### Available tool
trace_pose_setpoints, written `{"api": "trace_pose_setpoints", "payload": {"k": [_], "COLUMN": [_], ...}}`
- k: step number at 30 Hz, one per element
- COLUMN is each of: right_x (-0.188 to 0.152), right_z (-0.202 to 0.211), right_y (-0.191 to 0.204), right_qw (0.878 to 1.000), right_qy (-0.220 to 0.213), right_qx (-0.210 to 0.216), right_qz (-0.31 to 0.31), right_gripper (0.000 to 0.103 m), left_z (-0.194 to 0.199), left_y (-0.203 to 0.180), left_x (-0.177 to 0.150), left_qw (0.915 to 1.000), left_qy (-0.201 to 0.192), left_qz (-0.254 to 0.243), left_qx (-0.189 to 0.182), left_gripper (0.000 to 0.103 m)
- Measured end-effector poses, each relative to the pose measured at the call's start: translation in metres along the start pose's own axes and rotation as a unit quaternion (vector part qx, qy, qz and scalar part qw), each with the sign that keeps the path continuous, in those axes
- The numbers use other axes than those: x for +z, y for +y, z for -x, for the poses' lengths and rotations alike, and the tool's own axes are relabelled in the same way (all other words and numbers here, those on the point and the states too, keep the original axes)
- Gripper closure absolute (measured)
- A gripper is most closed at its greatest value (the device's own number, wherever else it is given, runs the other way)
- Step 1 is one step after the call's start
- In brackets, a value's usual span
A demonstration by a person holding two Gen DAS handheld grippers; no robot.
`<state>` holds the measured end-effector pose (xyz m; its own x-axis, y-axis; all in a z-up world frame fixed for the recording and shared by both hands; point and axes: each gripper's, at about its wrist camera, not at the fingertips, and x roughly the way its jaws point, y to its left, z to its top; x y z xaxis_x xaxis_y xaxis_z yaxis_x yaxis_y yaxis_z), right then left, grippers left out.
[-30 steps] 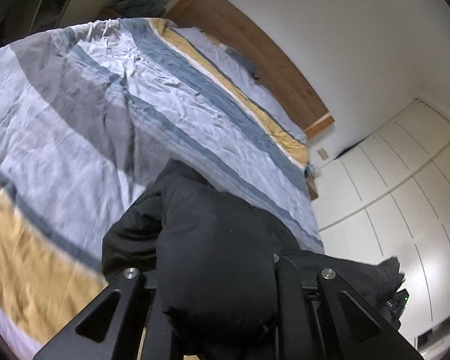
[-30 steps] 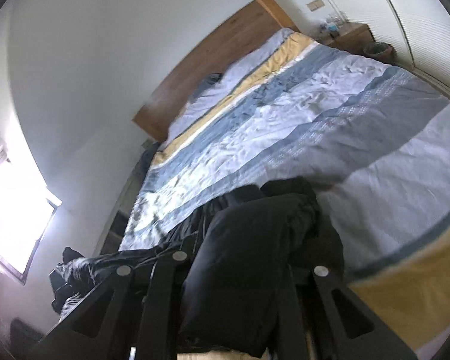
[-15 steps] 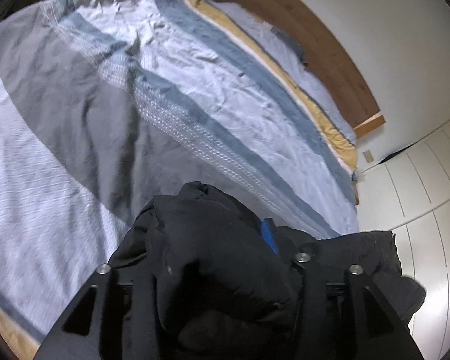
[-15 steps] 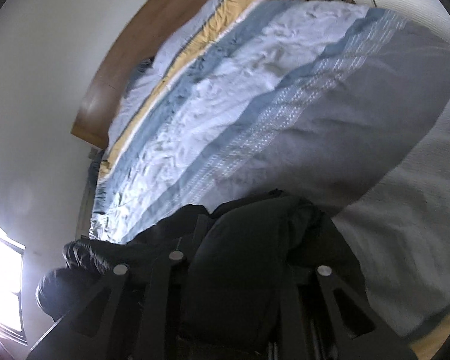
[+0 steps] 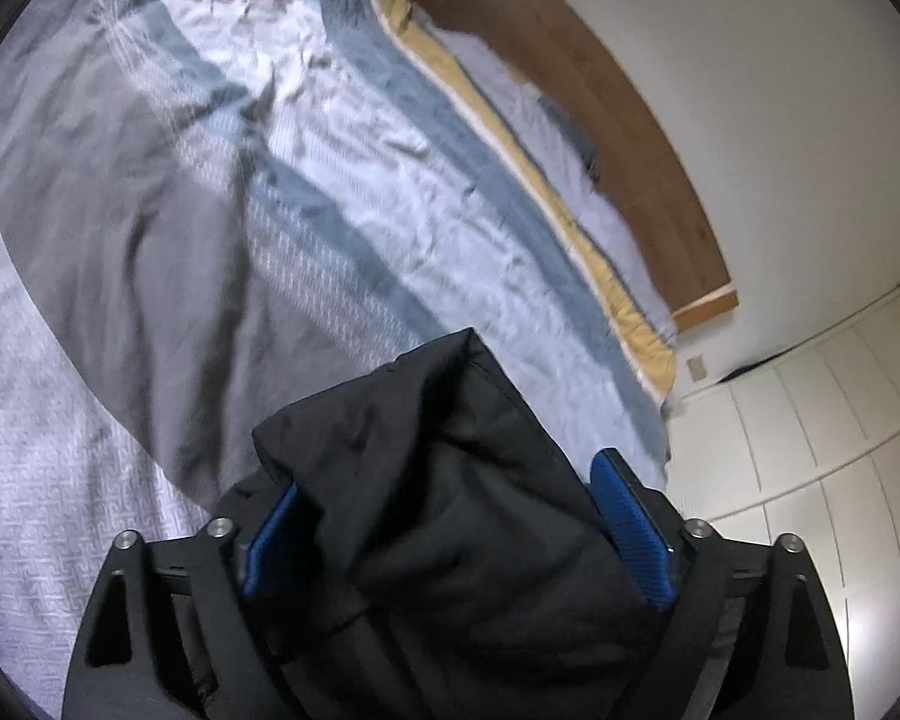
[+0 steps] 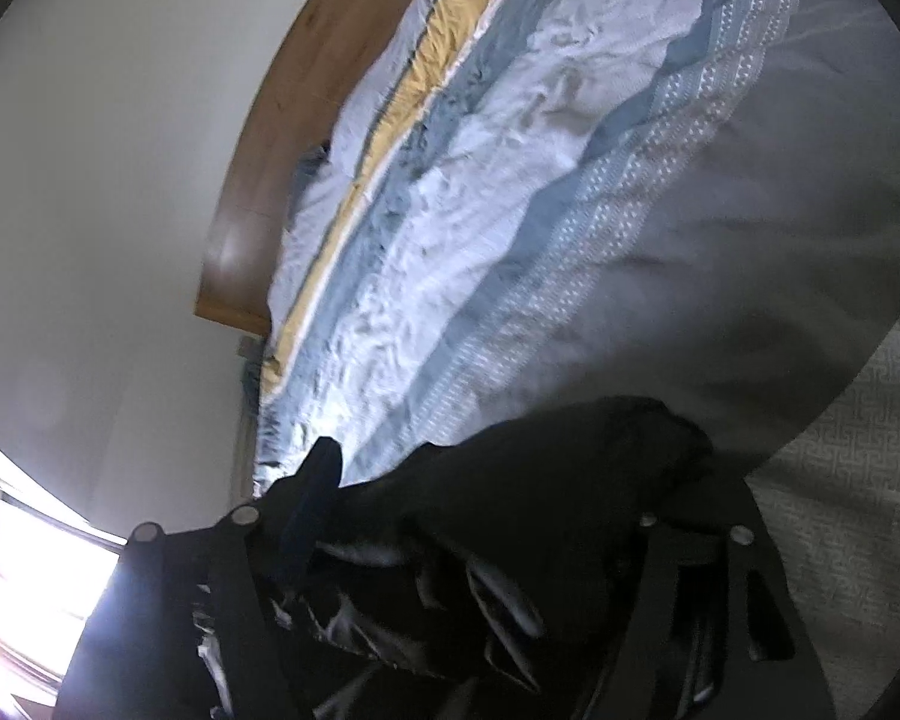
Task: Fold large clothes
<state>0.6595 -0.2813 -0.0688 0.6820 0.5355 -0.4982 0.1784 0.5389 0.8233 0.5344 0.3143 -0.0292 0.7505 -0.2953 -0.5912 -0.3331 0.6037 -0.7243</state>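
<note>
Jacket (image 5: 450,498) fabric, black and padded, is lying bunched at the near end of the bed (image 5: 78,480), draped over the grey band of the striped cover (image 5: 330,228) and spilling toward both cameras. It is probably being set down here because the bed gives a broad, soft surface for spreading and folding a garment this bulky.

The left gripper (image 5: 450,516) is standing wide, its jaws having just been opening. A thick fold of the jacket is sitting between the blue pads (image 5: 630,528); the right-hand pad is showing bare and clear of the cloth, so the fold is resting loose in the gap rather than being pinched. The left-hand pad is half buried in fabric, and contact there cannot be ruled out.

The right gripper (image 6: 480,540) has also just been opening its jaws. In its view the jacket (image 6: 540,510) is heaped between and over the fingers (image 6: 318,498), glossy lining showing below; the far finger is largely hidden, but the spread looks too wide for a pinch, so it is judged released.

Beyond the bed, a wooden headboard (image 5: 600,120) is running along the wall, with white wardrobe doors (image 5: 810,450) to one side.
</note>
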Motion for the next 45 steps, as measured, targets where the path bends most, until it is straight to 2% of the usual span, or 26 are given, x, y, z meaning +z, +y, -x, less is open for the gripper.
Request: {"api": "trace_pose_setpoints", "payload": {"k": [5,11,16,21,27,34,40,42,45], "right_x": [0.011,0.028,0.022,-0.014,-0.078,-0.132,-0.141,-0.134,-0.119], "right_z": [0.018,0.059,0.094,0.102,0.075,0.019,-0.048,-0.065,-0.095], "right_y": [0.005,0.011,0.029,0.062,0.105,0.144,0.138,0.138,0.138], "right_qw": [0.999,0.997,0.998,0.994,0.978,0.948,0.926,0.925,0.921], "right_qy": [-0.021,-0.064,-0.069,-0.037,0.018,0.054,0.073,0.072,0.072], "right_qx": [0.035,0.036,0.012,-0.021,-0.043,-0.068,-0.118,-0.123,-0.145], "right_qz": [-0.031,-0.04,0.01,0.102,0.201,0.305,0.35,0.352,0.355], "right_gripper": [0.023,0.021,0.02,0.02,0.02,0.02,0.02,0.02,0.02], "left_z": [0.019,0.052,0.078,0.085,0.064,0.01,-0.045,-0.064,-0.098], "left_y": [-0.012,-0.034,-0.052,-0.073,-0.097,-0.125,-0.14,-0.146,-0.157], "left_x": [0.009,0.017,0.001,-0.032,-0.085,-0.123,-0.132,-0.126,-0.113], "left_qw": [0.9996,0.9967,0.9915,0.9834,0.9741,0.9573,0.9402,0.9355,0.9257], "left_qy": [-0.014,-0.046,-0.054,-0.037,0.009,0.047,0.057,0.057,0.064], "left_qz": [-0.019,-0.059,-0.103,-0.158,-0.209,-0.27,-0.317,-0.327,-0.339], "left_qx": [0.017,0.032,0.058,0.081,0.086,0.091,0.11,0.12,0.156], "left_gripper": [0.011,0.009,0.008,0.008,0.008,0.008,0.008,0.007,0.007]}}
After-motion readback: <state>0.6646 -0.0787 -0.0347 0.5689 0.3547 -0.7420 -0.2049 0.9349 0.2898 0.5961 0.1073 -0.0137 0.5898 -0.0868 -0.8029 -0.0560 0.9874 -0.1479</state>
